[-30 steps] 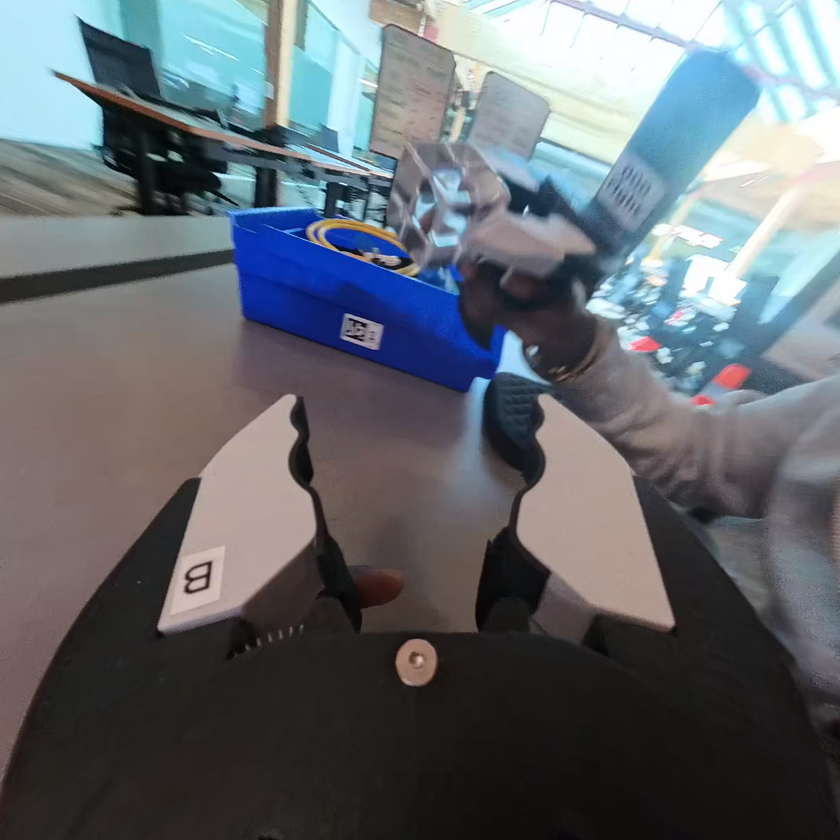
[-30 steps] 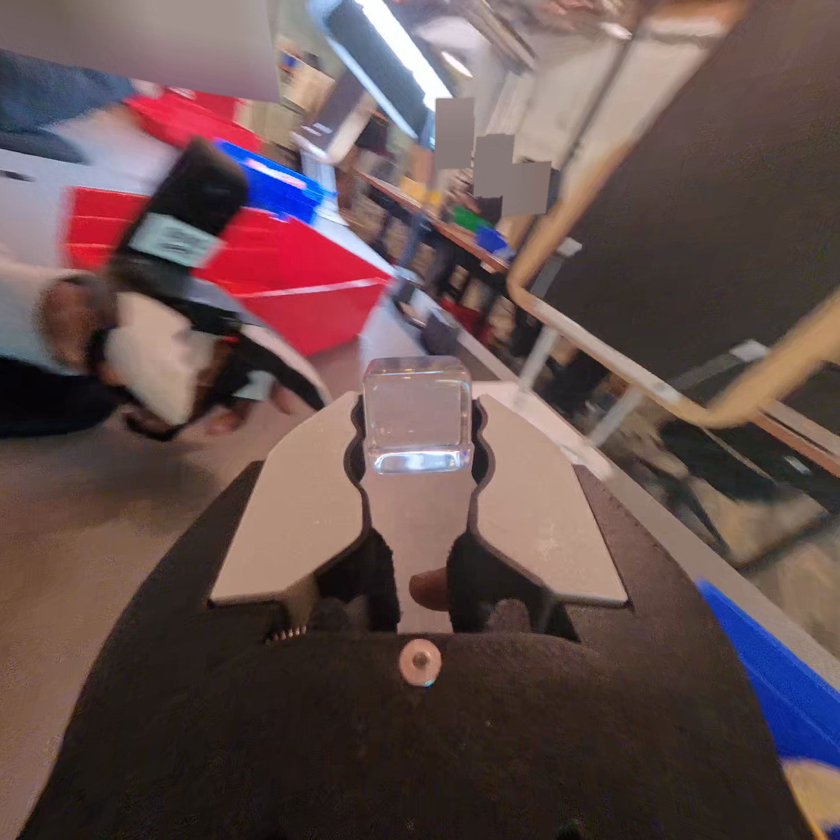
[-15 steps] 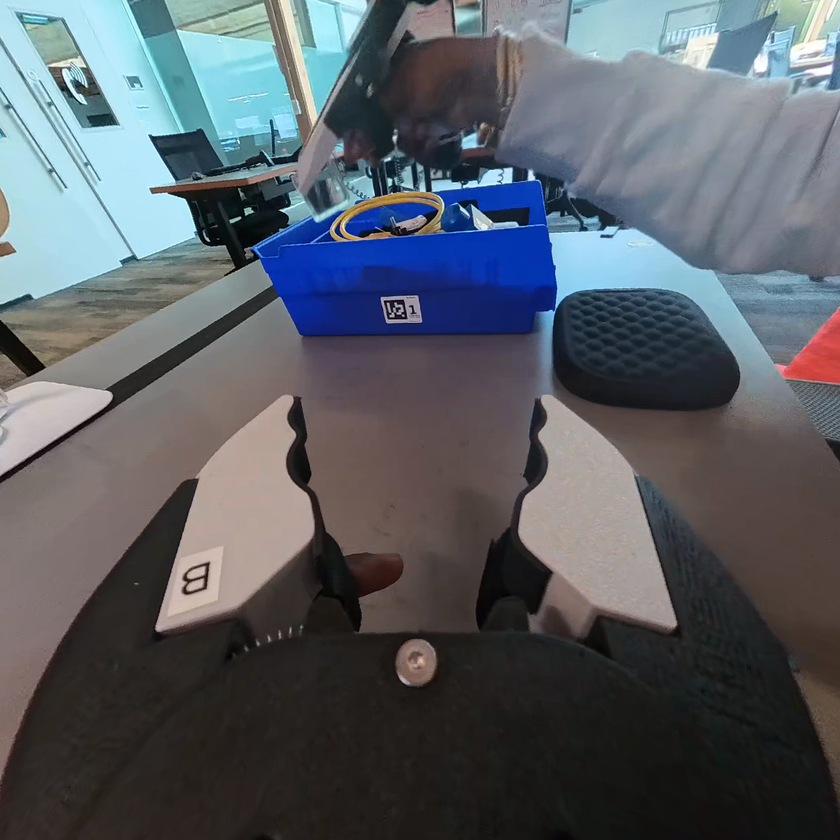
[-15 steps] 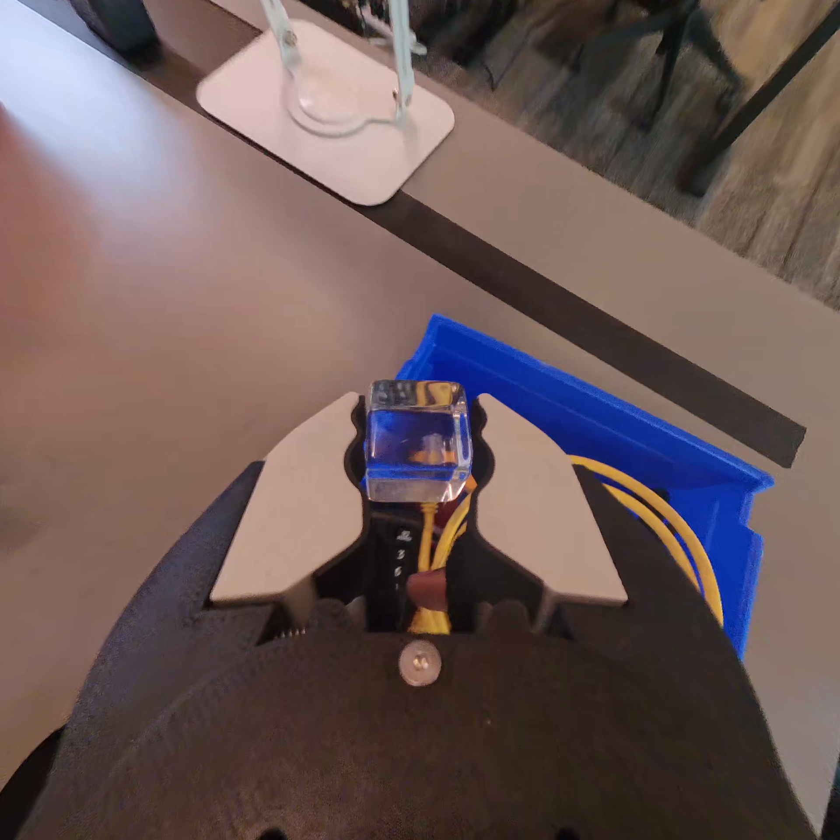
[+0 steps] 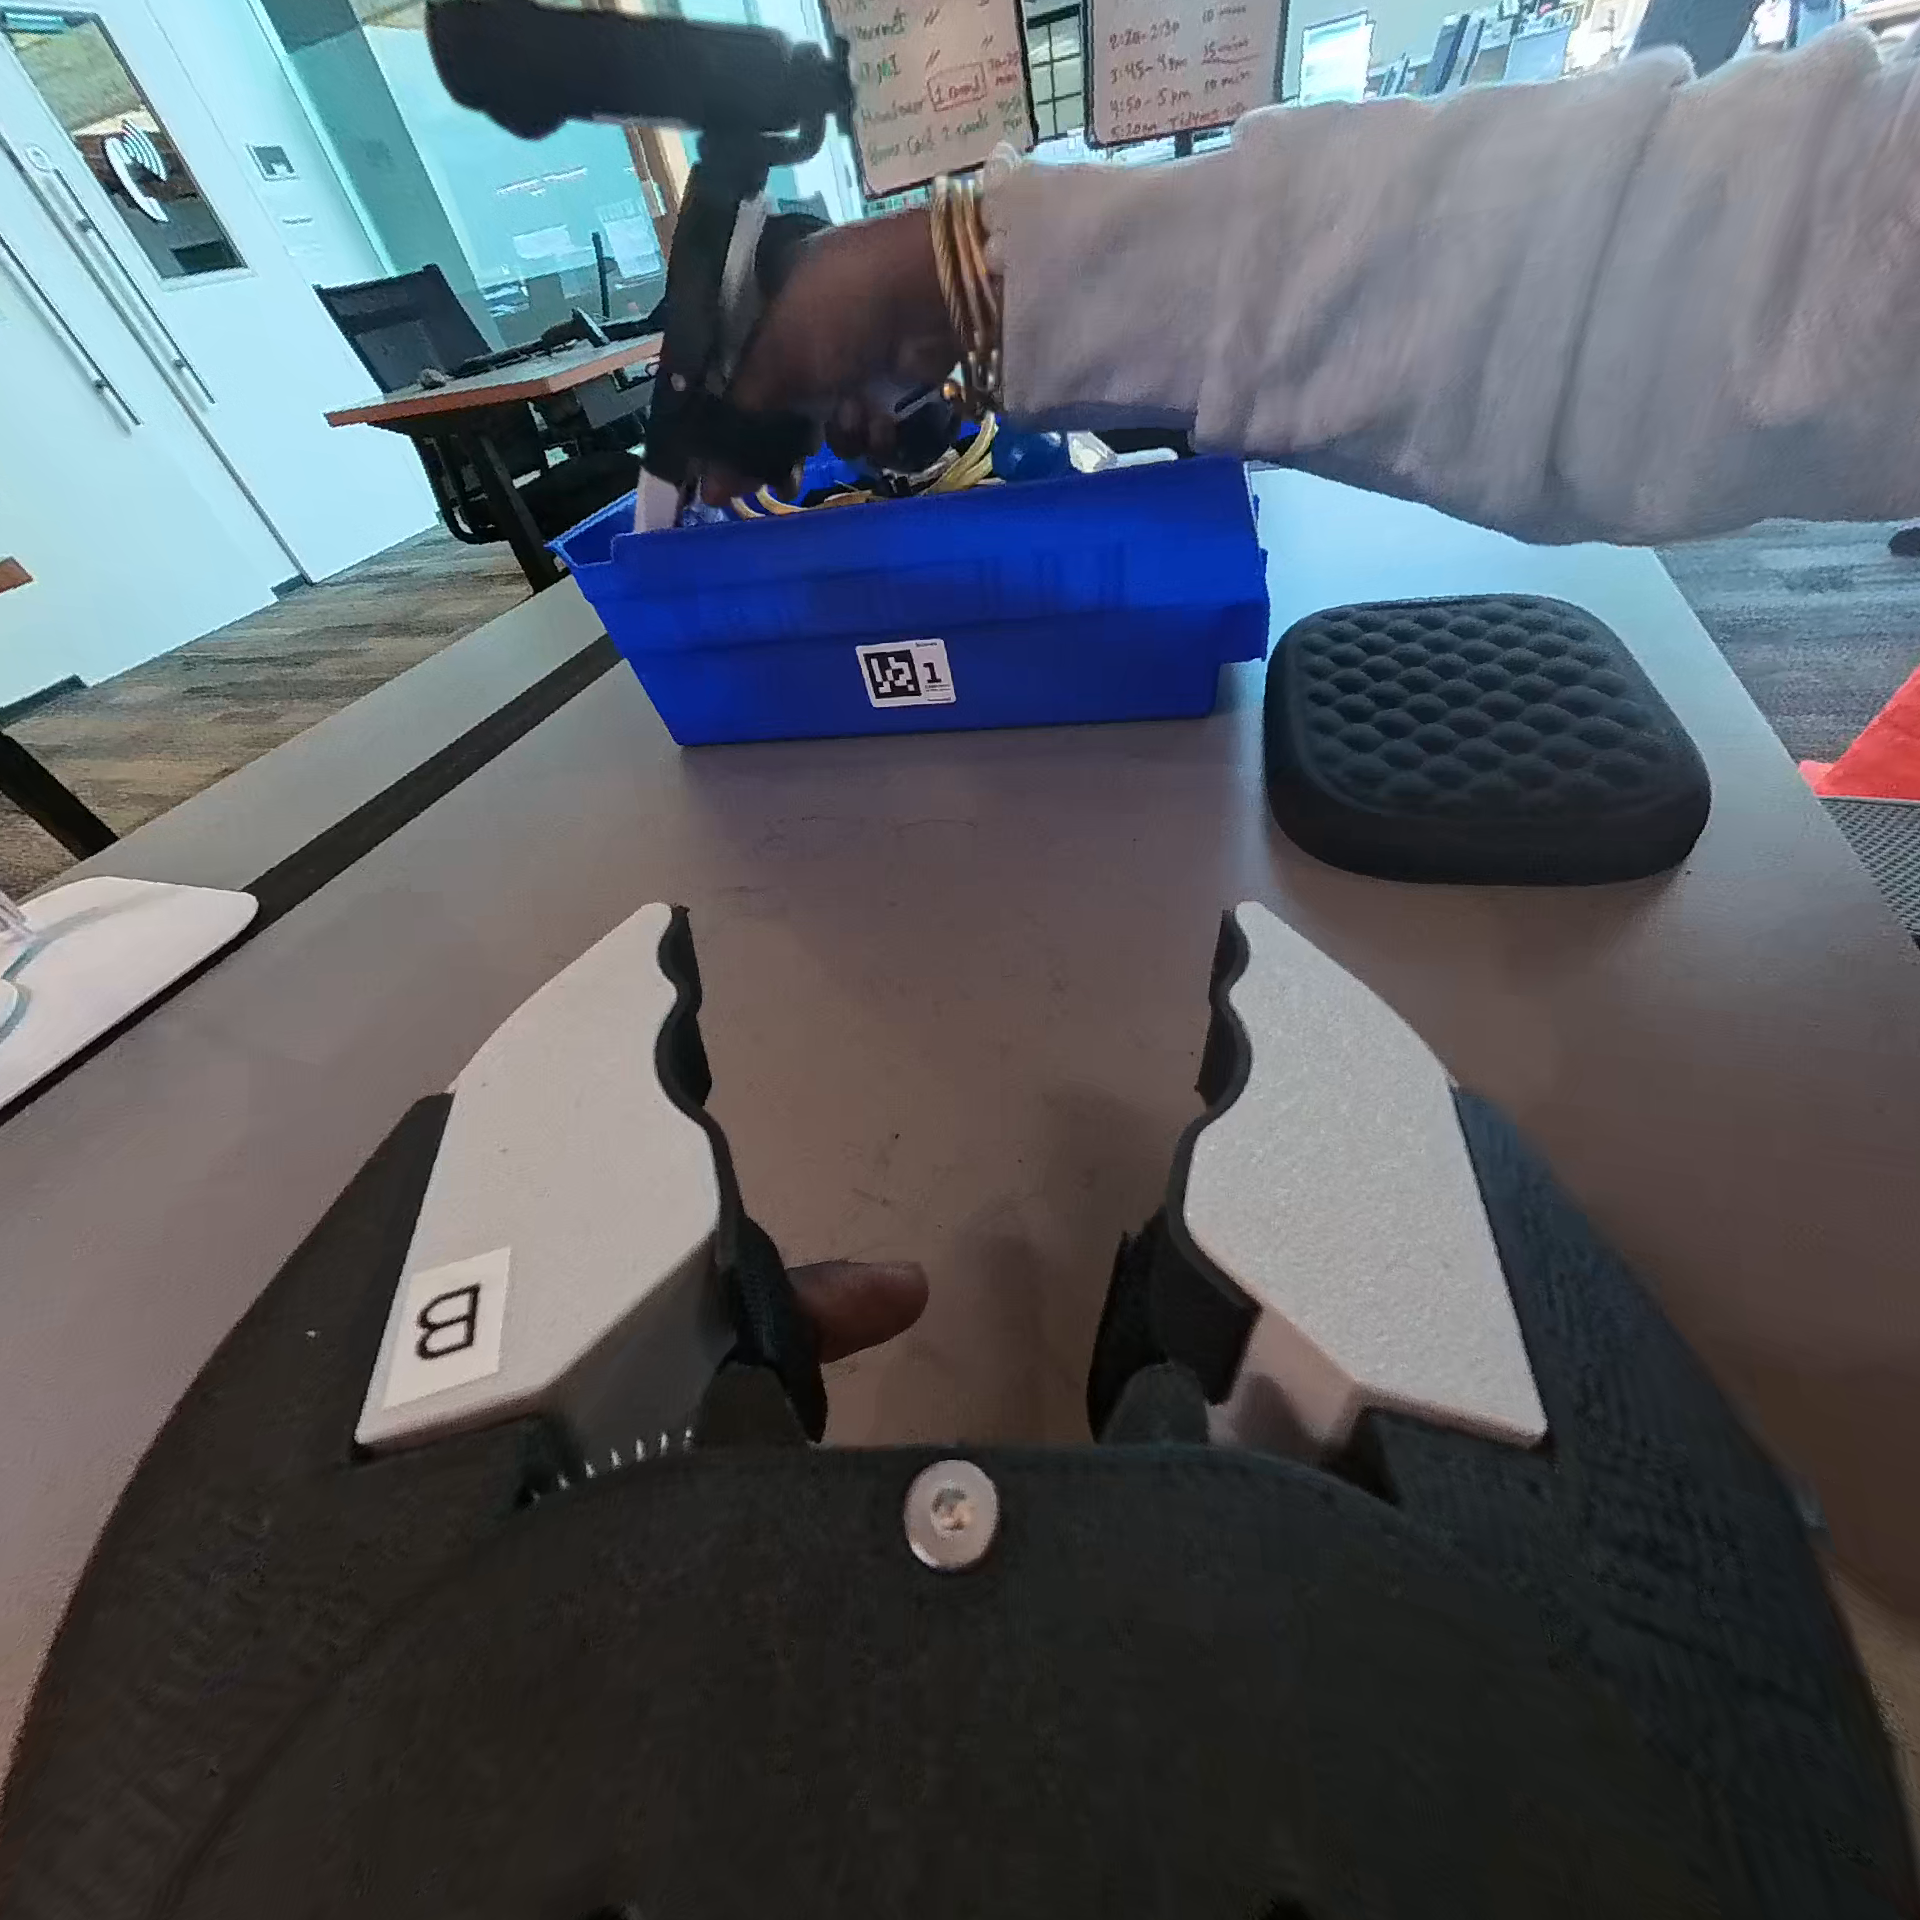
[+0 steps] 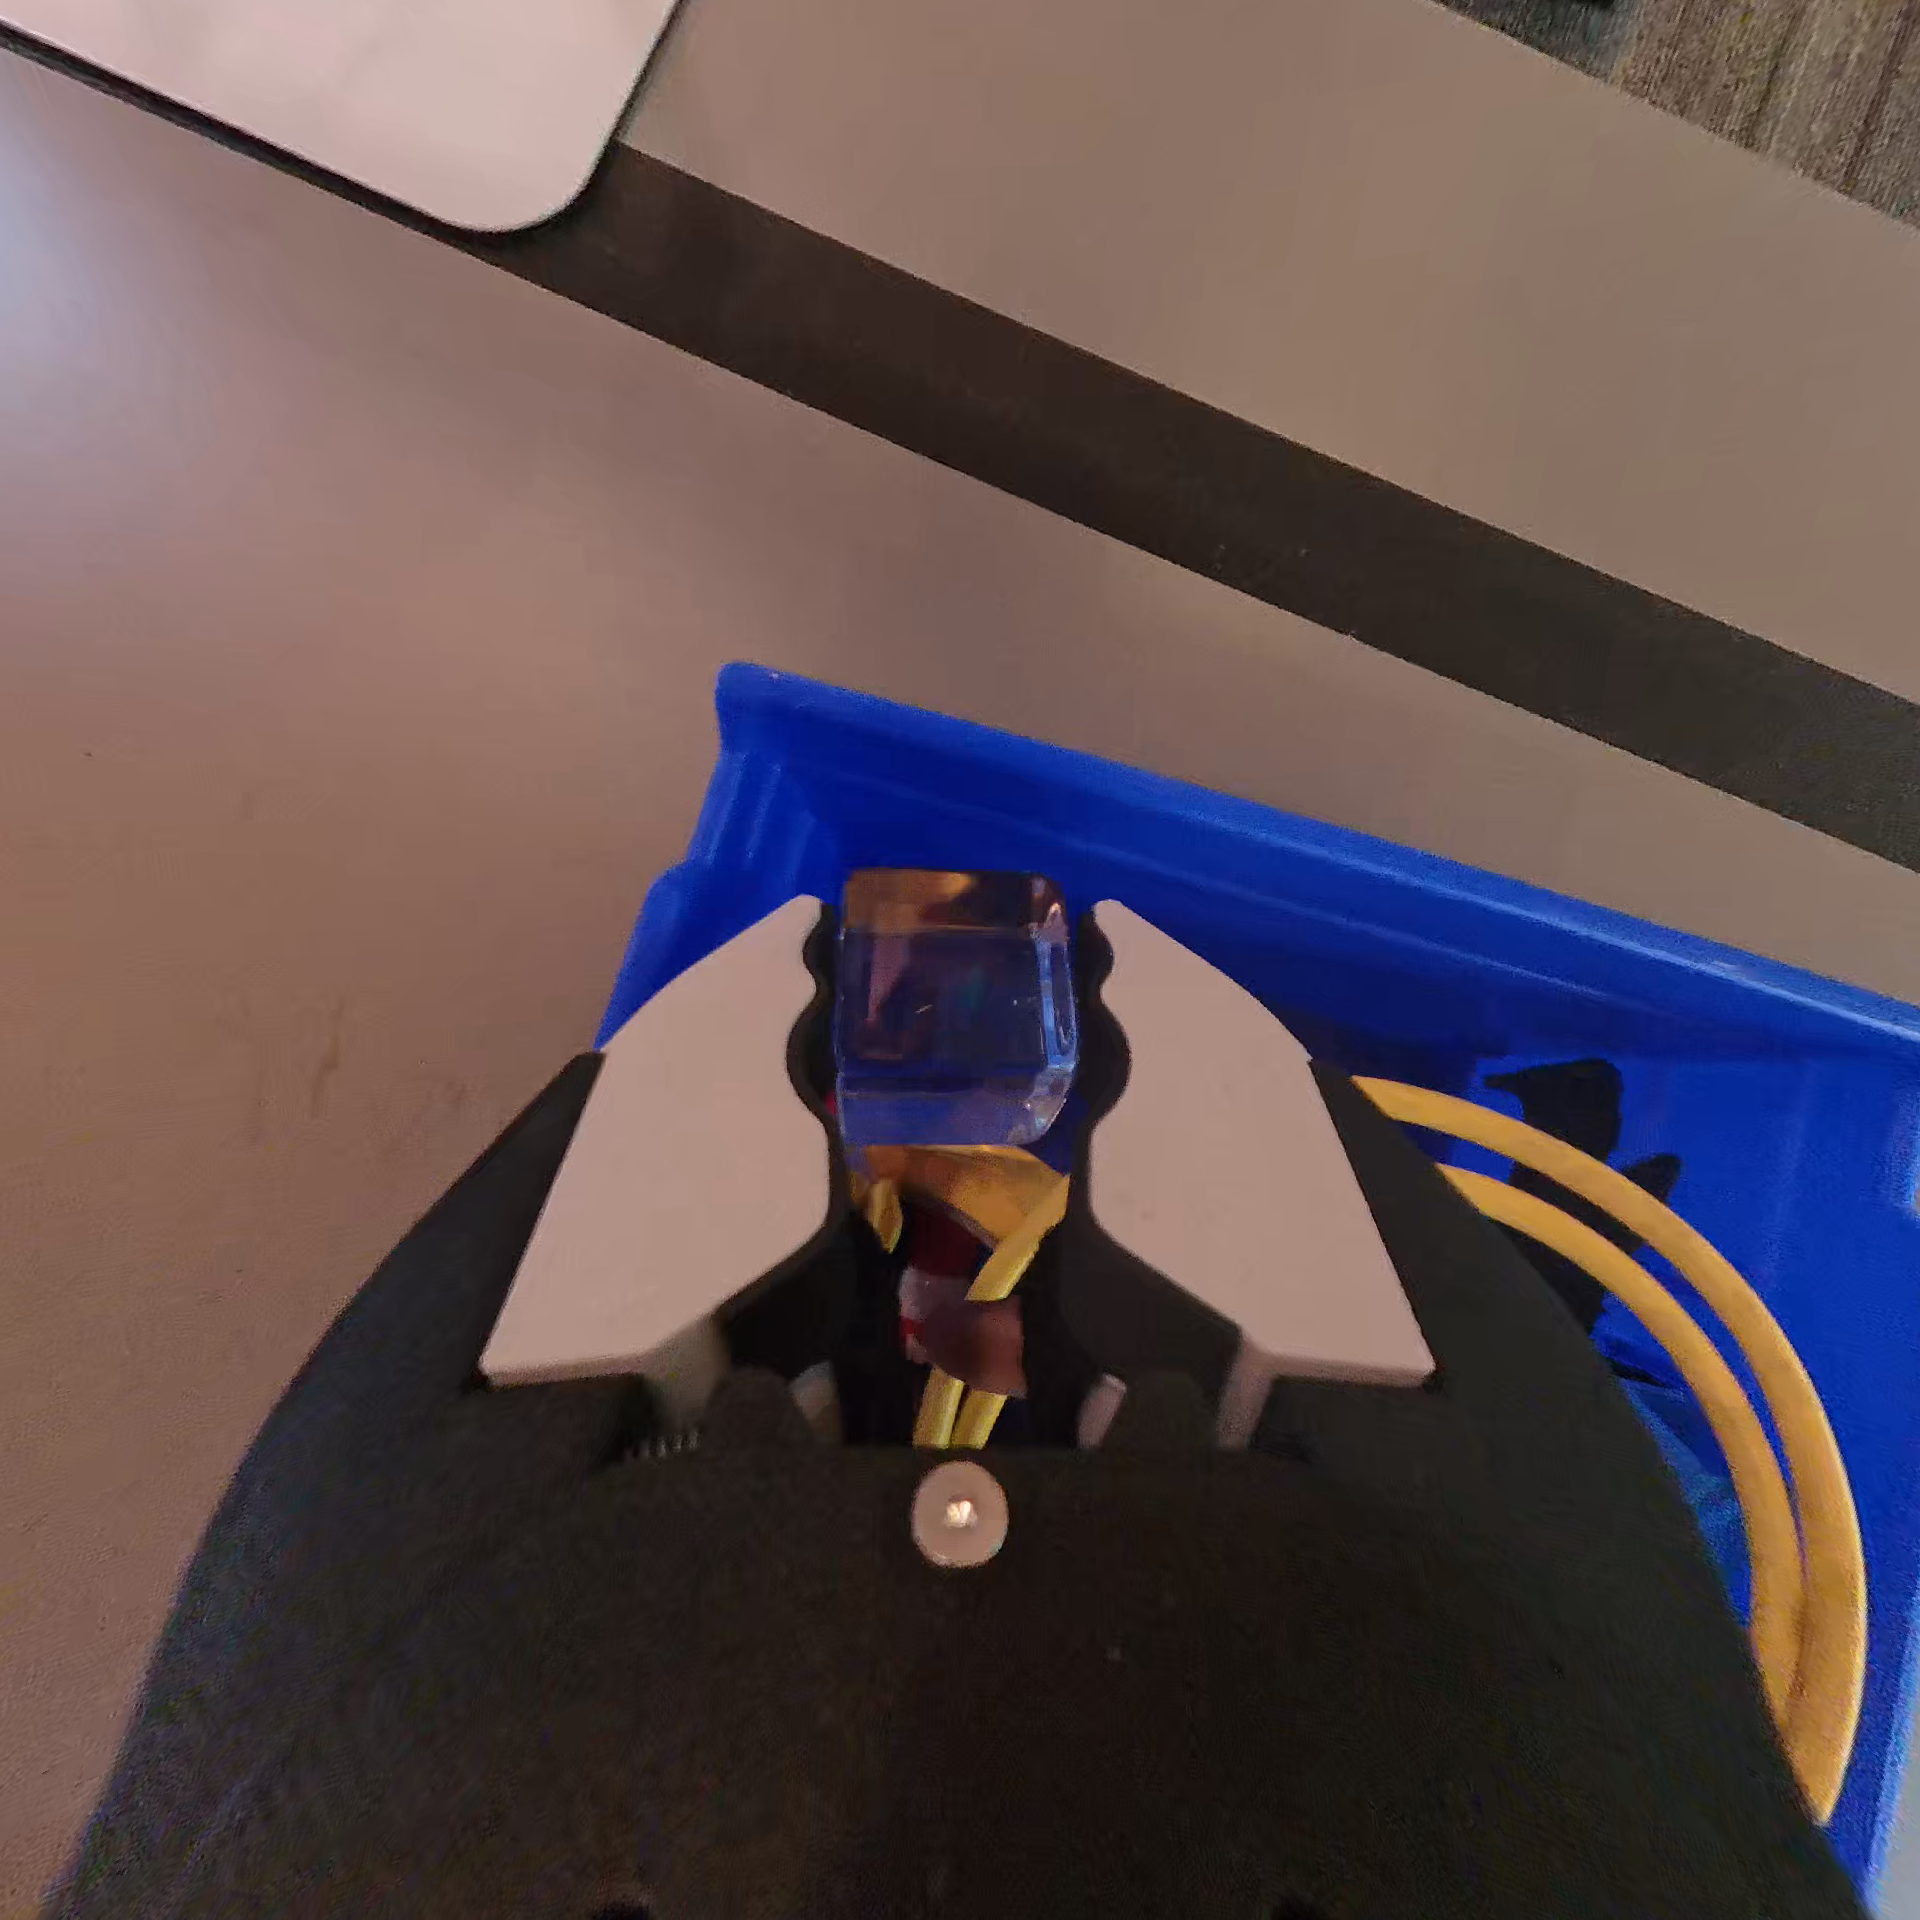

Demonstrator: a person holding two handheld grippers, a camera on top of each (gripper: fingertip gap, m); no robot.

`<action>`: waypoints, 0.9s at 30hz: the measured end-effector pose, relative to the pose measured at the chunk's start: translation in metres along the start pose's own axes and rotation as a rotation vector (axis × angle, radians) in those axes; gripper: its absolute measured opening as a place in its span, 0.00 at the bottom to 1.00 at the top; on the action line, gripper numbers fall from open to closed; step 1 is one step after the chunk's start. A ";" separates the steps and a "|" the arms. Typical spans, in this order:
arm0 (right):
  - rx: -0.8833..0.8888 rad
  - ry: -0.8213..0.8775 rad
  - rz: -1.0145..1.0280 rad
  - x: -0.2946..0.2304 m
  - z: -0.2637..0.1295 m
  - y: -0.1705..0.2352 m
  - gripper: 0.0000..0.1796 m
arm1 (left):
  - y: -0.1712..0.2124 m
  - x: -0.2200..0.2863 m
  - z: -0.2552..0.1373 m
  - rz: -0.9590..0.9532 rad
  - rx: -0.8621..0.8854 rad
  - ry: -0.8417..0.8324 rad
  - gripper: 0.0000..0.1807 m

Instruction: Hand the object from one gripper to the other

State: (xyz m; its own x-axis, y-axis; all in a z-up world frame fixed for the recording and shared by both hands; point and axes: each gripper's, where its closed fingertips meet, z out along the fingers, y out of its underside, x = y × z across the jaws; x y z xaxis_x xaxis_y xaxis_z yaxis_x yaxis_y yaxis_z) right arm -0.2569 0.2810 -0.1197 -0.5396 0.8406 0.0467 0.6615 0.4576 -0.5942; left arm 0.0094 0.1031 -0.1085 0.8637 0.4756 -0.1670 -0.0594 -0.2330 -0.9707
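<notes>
My right gripper (image 6: 954,914) is shut on a clear cube (image 6: 951,1003) and points down into the near-left corner of a blue bin (image 6: 1299,862). In the left wrist view the right gripper (image 5: 686,499) dips into the left end of the blue bin (image 5: 935,613), held by a hand in a white sleeve; the cube is hidden there. My left gripper (image 5: 951,935) is open and empty, low over the grey table, well short of the bin.
The bin holds a yellow cable coil (image 6: 1766,1455) and other small items. A black padded rest (image 5: 1475,738) lies right of the bin. A white flat base (image 5: 94,956) sits at the left, seen also in the right wrist view (image 6: 364,94). A dark strip (image 6: 1247,499) crosses the table. Spacing between my two grippers at the tips: around 35 cm.
The right gripper swung over the bin and lowered the cube into its left corner. My left gripper stayed open and nearly still.
</notes>
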 end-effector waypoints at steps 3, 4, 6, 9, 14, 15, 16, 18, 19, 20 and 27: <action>-0.029 0.033 -0.007 0.005 0.007 0.002 0.25 | -0.001 -0.001 0.000 -0.007 0.007 -0.003 0.52; -0.026 0.039 -0.007 0.005 0.008 0.002 0.25 | -0.001 -0.001 -0.001 -0.004 0.006 -0.005 0.52; -0.049 0.031 -0.014 0.003 0.010 0.005 0.25 | 0.000 -0.001 0.000 0.002 -0.001 -0.006 0.52; -0.155 0.035 -0.062 0.000 0.014 0.018 0.25 | 0.003 0.000 0.001 0.010 -0.017 -0.004 0.52; -0.277 0.074 -0.119 0.004 0.016 0.029 0.25 | -0.002 0.002 0.000 0.008 0.009 0.006 0.52; -0.303 0.073 -0.124 0.005 0.016 0.031 0.25 | -0.003 0.002 0.000 0.003 0.020 0.010 0.52; -0.321 0.074 -0.128 0.005 0.016 0.032 0.25 | -0.004 0.002 -0.001 -0.001 0.025 0.011 0.52; -0.334 0.073 -0.136 0.005 0.015 0.033 0.27 | -0.004 0.002 -0.001 -0.002 0.024 0.011 0.52; -0.331 0.073 -0.138 0.005 0.015 0.033 0.27 | -0.003 0.001 0.000 0.001 0.020 0.009 0.52; -0.321 0.074 -0.138 0.005 0.014 0.033 0.28 | -0.002 0.001 0.000 0.004 0.016 0.008 0.52; -0.041 0.218 -0.132 0.009 -0.043 -0.001 0.43 | 0.000 0.000 0.000 0.009 0.005 0.001 0.52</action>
State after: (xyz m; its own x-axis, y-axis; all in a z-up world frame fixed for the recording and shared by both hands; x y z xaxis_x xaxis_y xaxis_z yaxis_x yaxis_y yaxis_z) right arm -0.2404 0.3007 -0.0842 -0.5007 0.8134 0.2963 0.6160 0.5752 -0.5382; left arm 0.0091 0.1034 -0.1081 0.8637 0.4723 -0.1758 -0.0697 -0.2335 -0.9699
